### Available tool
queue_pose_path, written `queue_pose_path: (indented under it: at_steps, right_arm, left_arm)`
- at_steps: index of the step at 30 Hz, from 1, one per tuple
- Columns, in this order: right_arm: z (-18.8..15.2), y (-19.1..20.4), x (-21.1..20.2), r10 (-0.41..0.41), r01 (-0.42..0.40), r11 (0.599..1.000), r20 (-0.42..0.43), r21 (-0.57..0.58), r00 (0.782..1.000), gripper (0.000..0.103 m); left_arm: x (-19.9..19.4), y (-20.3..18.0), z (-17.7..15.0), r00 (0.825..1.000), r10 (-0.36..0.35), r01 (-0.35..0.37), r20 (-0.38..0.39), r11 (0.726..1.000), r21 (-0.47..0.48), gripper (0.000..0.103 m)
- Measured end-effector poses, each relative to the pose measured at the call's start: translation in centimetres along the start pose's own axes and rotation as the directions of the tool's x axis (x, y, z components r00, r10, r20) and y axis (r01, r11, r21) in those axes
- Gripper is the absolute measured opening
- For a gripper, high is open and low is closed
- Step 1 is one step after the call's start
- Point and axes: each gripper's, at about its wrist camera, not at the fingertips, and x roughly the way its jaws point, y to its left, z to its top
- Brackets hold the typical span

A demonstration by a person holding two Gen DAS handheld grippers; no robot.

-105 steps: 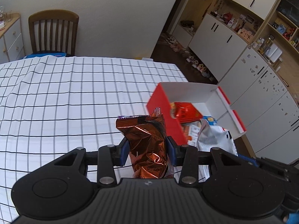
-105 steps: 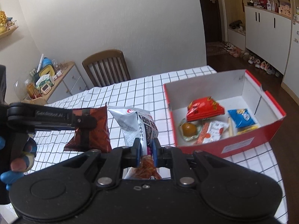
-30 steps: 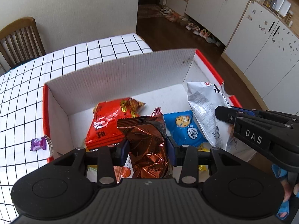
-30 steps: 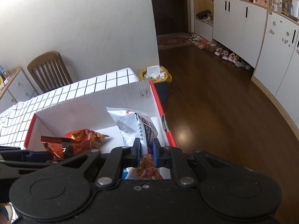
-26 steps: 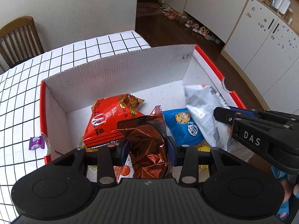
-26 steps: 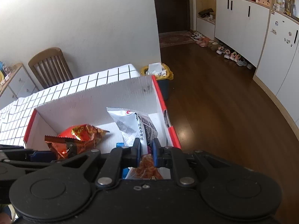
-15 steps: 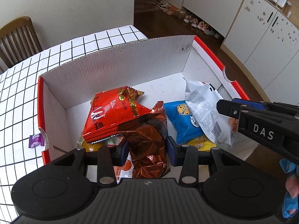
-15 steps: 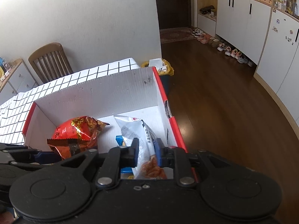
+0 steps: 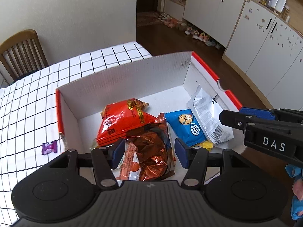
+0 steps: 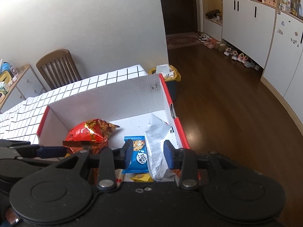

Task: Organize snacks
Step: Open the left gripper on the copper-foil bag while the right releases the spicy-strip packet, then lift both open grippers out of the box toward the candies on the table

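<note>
The red-and-white cardboard box [image 9: 123, 81] holds the snacks. A brown foil packet [image 9: 151, 147] lies in it beside a red packet [image 9: 123, 121]. My left gripper [image 9: 149, 149] hangs over it, its jaws opening, pads clear of the foil. A silver packet [image 10: 157, 147] leans against the box's right wall [image 10: 176, 130], next to a blue cookie packet [image 10: 139, 155]. My right gripper [image 10: 148, 152] straddles the silver packet, its jaws opening too, pads apart from it. In the left wrist view the silver packet [image 9: 208, 119] lies loose below the right gripper's fingers [image 9: 234, 118].
A purple wrapped candy [image 9: 49, 147] lies on the checked tablecloth [image 9: 28, 104] left of the box. A wooden chair [image 10: 56, 66] stands at the table's far side. A bin with a yellow liner [image 10: 166, 73] sits on the floor past the box; white cupboards [image 10: 246, 22] line the right.
Both grippers opened. The brown foil packet dropped flat into the box by the red packet. The silver packet slid down against the right wall. The left gripper pulled back slightly.
</note>
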Motion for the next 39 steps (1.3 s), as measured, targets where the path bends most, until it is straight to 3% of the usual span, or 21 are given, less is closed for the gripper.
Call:
queue_pose_path:
  at_steps: [14, 25, 29, 32, 39]
  right_arm:
    - [-0.7, 1.6, -4.0, 0.053, -0.05, 0.997, 0.051, -0.055, 0.997, 0.055]
    - [-1.3, 4.1, -7.8, 0.084, -0.074, 0.993, 0.111, -0.093, 0.99, 0.067]
    - [-1.6, 5.4, -9.1, 0.09, -0.075, 0.99, 0.135, -0.116, 0.987, 0.081]
    - [-1.9, 6.3, -9.9, 0.101, -0.083, 0.988, 0.148, -0.128, 0.984, 0.083]
    - [-2.7, 8.9, -11.5, 0.113, -0.088, 0.987, 0.18, -0.137, 0.977, 0.096]
  left_arm:
    - [-5.5, 2.2, -0.9, 0.995, -0.011, 0.016, 0.102, 0.999, -0.049, 0.062]
    - [-9.9, 3.8, -2.5, 0.984, -0.038, 0.042, 0.173, 0.999, -0.022, 0.062]
    - [-11.3, 4.9, -3.2, 0.981, -0.048, 0.052, 0.19, 0.998, -0.021, 0.062]
    - [-12.3, 6.0, -3.8, 0.977, -0.049, 0.056, 0.207, 0.998, -0.028, 0.07]
    - [-14.5, 8.9, -5.2, 0.969, -0.032, 0.037, 0.246, 0.999, -0.016, 0.072]
